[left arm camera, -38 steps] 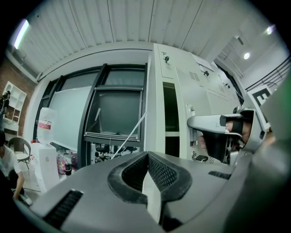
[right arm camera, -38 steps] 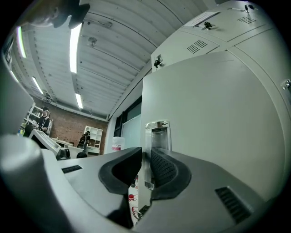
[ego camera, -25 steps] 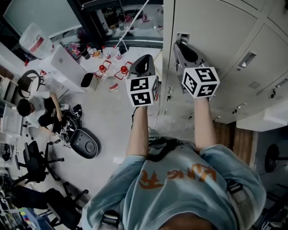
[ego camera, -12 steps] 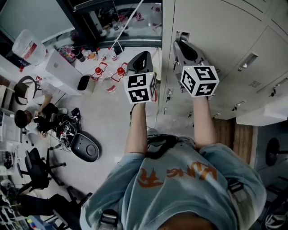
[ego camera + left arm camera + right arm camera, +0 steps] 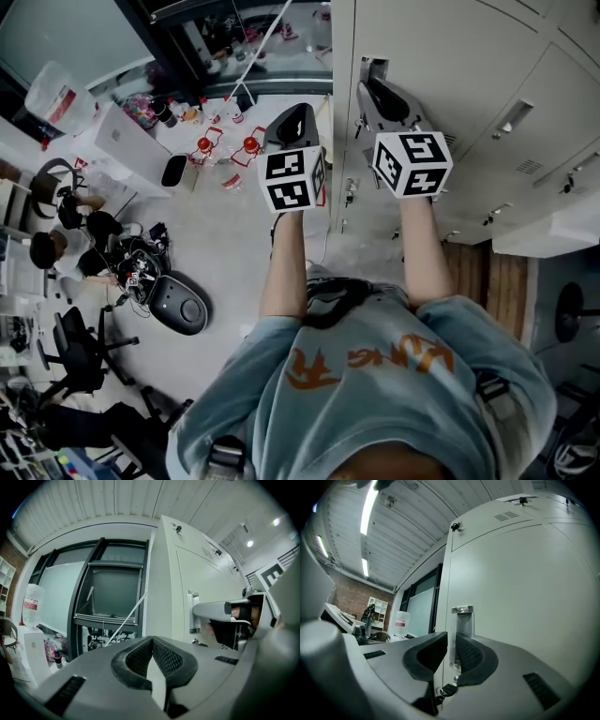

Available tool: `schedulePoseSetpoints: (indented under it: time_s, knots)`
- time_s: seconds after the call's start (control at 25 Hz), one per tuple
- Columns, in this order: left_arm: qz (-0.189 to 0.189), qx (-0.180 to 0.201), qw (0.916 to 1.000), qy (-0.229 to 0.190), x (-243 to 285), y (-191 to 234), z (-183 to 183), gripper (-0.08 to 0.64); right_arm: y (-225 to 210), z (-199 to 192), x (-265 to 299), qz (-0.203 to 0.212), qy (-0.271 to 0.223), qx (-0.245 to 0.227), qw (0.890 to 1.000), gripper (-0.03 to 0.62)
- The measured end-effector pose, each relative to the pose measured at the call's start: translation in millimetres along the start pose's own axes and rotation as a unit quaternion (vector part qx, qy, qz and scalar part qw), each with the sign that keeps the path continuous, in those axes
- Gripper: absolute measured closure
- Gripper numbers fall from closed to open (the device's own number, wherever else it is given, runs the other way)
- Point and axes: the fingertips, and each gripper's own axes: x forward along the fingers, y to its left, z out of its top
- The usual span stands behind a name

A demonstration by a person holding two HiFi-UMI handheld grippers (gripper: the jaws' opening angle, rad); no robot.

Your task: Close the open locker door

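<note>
Right gripper view: the right tongs point(image 5: 451, 641) are opening, their ribbed black pads point(image 5: 469, 654) on either side of the chrome recessed pull handle point(image 5: 461, 620) on the pale grey metal locker door point(image 5: 520, 597). The door lies close against the cabinet front, its interior hidden. A small dark key point(image 5: 449, 689) sits in the lock just below the handle. The left tongs point(image 5: 152, 639), pressed together and empty, hover in open air just left of the cabinet's corner edge. Beyond that edge lie pale floor point(image 5: 225, 248) and, farther off, a dark-framed window point(image 5: 112, 592). More grey lockers point(image 5: 525, 112) continue to the right.
</note>
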Motion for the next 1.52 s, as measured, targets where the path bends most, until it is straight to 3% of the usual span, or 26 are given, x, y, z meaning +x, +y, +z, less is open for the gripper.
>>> schedulePoseSetpoints:
  time_s: [0.36, 0.76, 1.52]
  knots:
    - [0.011, -0.007, 0.9999, 0.004, -23, -20, -12, 0.543, 2, -4, -32, 0.024, -0.019, 0.018, 0.999, 0.56]
    - [0.011, -0.011, 0.9999, 0.004, -59, -62, -20, 0.543, -12, -13, -86, 0.011, -0.023, 0.038, 0.999, 0.597]
    - [-0.012, -0.023, 0.9992, 0.032, -126, -175, -64, 0.543, -48, -59, -214, -0.047, 0.042, 0.039, 0.997, 0.597]
